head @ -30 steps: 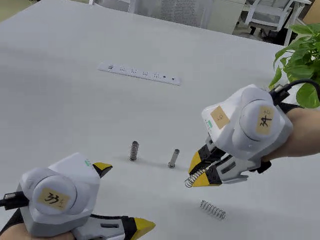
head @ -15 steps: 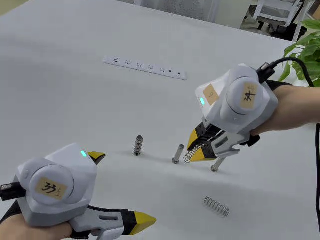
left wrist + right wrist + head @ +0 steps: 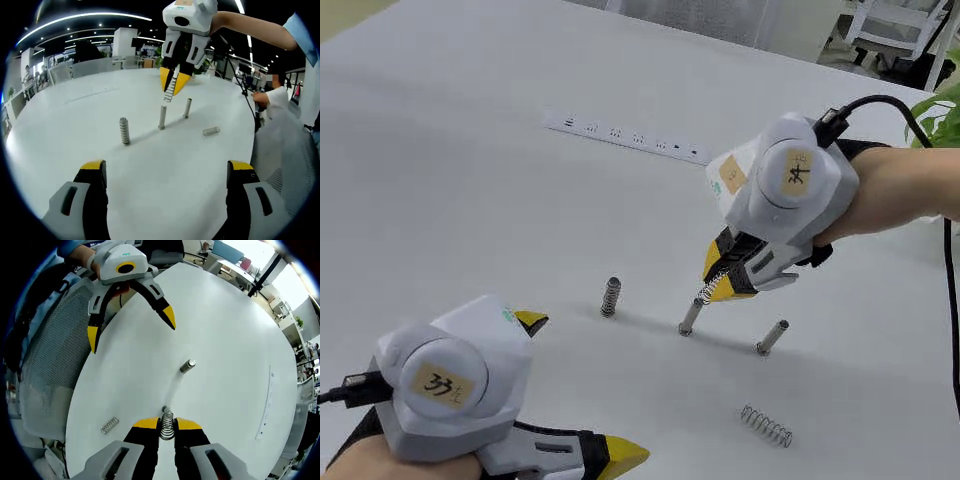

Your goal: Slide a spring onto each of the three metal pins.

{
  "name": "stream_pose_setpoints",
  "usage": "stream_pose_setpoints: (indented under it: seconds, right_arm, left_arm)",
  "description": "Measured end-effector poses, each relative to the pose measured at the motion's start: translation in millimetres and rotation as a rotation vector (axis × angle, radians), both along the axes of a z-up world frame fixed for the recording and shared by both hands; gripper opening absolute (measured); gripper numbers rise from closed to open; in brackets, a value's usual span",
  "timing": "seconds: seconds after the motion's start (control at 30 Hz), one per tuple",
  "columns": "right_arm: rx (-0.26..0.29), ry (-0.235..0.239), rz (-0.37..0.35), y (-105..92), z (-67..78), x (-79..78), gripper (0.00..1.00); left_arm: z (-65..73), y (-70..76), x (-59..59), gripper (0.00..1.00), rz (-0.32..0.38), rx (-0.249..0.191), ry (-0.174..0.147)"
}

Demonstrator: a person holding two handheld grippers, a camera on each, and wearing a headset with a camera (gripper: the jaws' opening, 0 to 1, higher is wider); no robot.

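Observation:
Three metal pins stand upright on the white table. The left pin [image 3: 611, 297] [image 3: 124, 131] wears a spring. The middle pin [image 3: 691, 317] [image 3: 162, 117] and the right pin [image 3: 772, 338] [image 3: 187, 107] are bare. My right gripper [image 3: 725, 285] [image 3: 167, 424] is shut on a spring [image 3: 712, 288] [image 3: 166, 422] [image 3: 170, 89], whose lower end hangs just over the middle pin's top [image 3: 165, 410]. A loose spring [image 3: 766, 426] [image 3: 211, 131] [image 3: 109, 425] lies flat nearer me. My left gripper [image 3: 575, 390] [image 3: 166, 170] is open and holds nothing, low at the front left.
A white power strip [image 3: 625, 137] [image 3: 266, 400] lies farther back on the table. A black cable [image 3: 952, 290] trails from the right gripper past the table's right side. Plant leaves [image 3: 945, 110] show at the right edge. A person in a chair [image 3: 280, 105] sits beyond the table.
My right gripper has carried the spring left and up until it hangs over the middle pin, uncovering the right pin. The left gripper has stayed open in place.

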State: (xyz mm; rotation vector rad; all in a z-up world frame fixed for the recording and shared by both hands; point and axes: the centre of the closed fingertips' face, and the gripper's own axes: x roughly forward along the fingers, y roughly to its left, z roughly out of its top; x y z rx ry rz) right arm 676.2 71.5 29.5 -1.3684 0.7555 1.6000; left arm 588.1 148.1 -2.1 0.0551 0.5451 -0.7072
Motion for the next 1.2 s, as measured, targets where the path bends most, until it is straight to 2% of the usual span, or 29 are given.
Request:
stream_pose_setpoints:
  seconds: [0.8,1.2]
  right_arm:
    - [-0.054,0.018,0.02,3.4,-19.7,1.1,0.08]
    - [-0.098,0.017,0.042,6.6,-41.6,0.2,0.08]
  left_arm:
    - [-9.9,7.0,-7.1,0.97,0.019,-0.012,0.041]
    - [-10.9,12.8,-8.9,0.95,0.043,-0.014,0.048]
